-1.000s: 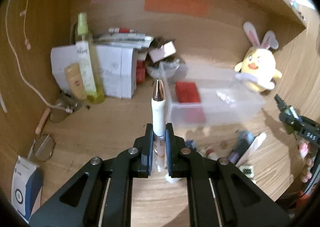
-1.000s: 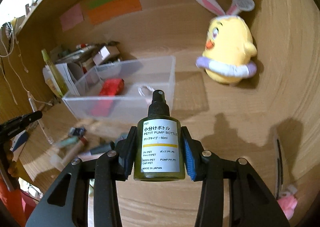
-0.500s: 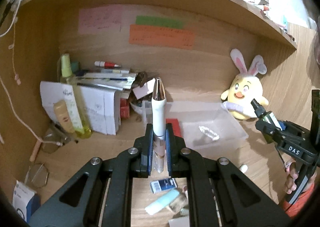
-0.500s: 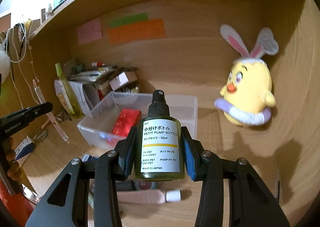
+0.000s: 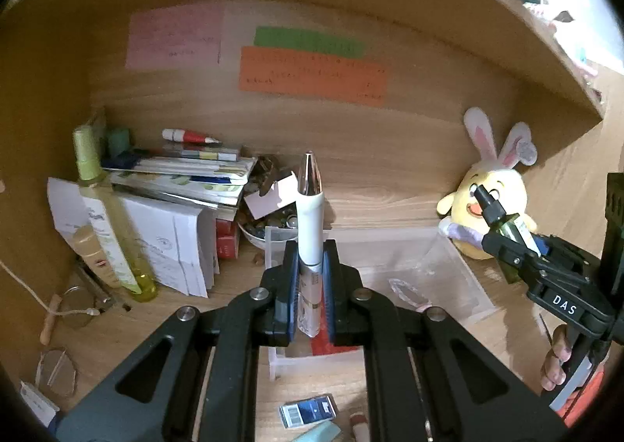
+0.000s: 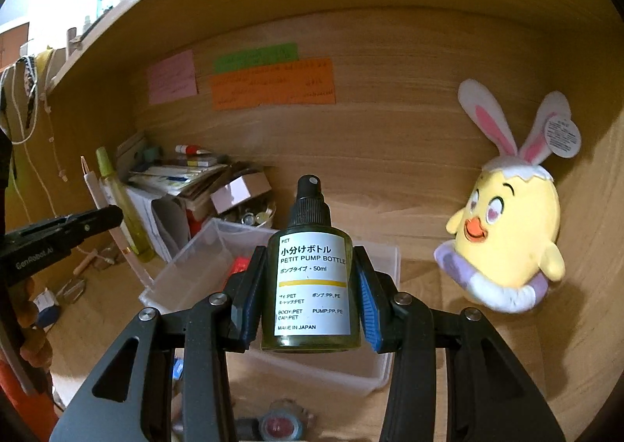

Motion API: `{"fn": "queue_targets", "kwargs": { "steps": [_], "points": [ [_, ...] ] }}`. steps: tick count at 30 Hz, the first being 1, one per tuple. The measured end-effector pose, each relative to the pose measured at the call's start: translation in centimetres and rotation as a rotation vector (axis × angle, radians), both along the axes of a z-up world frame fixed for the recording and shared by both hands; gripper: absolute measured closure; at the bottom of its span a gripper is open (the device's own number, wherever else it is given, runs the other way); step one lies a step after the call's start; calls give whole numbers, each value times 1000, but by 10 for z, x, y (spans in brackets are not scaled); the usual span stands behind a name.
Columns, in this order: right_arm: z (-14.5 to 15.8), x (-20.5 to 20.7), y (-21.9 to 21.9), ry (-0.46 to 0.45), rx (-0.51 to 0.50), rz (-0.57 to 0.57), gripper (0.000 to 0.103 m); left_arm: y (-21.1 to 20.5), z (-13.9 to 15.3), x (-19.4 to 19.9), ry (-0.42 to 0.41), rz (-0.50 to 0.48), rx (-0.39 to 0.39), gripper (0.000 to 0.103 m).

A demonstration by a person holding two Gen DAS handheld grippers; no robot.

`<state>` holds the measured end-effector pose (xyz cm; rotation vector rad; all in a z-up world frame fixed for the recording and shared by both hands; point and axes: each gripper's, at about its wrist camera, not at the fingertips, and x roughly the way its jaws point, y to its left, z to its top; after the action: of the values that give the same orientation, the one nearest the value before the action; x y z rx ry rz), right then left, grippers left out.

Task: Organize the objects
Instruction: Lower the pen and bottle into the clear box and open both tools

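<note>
My left gripper is shut on a white pen-shaped tool with a rose-gold tip, held upright above the clear plastic bin. My right gripper is shut on a green pump bottle with a black spray cap and white label, held upright over the same bin. The bin holds a red item and a clear wrapped piece. The right gripper with the bottle shows at the right of the left wrist view. The left gripper with the pen shows at the left of the right wrist view.
A yellow bunny plush sits at the back right. A stack of papers and books, a tall yellow-green spray bottle and a bowl of small items stand at the back left. Small items lie on the desk in front of the bin. Glasses lie left.
Both grippers have risen and tilted up with their objects still held, so the bin now sits lower in both views and the shelf's back wall fills more of the frame.
</note>
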<state>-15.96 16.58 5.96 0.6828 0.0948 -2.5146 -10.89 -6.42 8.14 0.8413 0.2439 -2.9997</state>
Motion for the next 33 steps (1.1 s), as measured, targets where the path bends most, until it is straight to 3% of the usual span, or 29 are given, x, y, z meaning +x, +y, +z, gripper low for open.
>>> {"fn": "queue_targets", "kwargs": {
  "steps": [15, 33],
  "points": [
    [-57, -50, -15, -178, 51, 1, 65, 5, -57, -52, -197, -4, -15, 93],
    [-86, -62, -38, -233, 173, 30, 65, 20, -82, -85, -300, -56, -15, 93]
  ]
}}
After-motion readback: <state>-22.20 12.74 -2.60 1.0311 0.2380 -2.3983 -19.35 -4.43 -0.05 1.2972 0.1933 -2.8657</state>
